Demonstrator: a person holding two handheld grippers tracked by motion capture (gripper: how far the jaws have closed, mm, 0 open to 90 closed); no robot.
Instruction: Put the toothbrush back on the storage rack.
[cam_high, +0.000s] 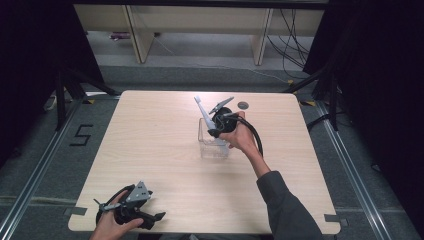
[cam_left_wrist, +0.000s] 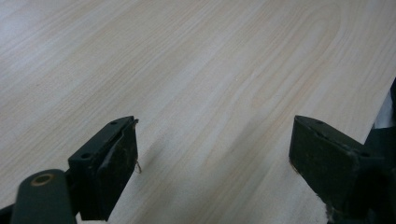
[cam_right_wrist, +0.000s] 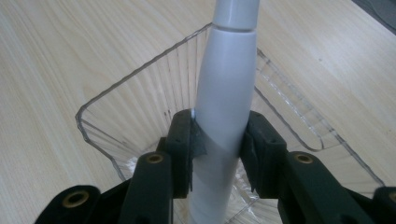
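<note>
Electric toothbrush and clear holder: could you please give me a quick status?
Right gripper shut on electric toothbrush, its base inside clear holder. Left gripper open over bare table. No obstructions.

clear container (cam_high: 214, 142) mid-table, table (cam_high: 150, 150) elsewhere open

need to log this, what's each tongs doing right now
left tongs: open, holding nothing, over the table
right tongs: shut on the toothbrush, in the clear box
</note>
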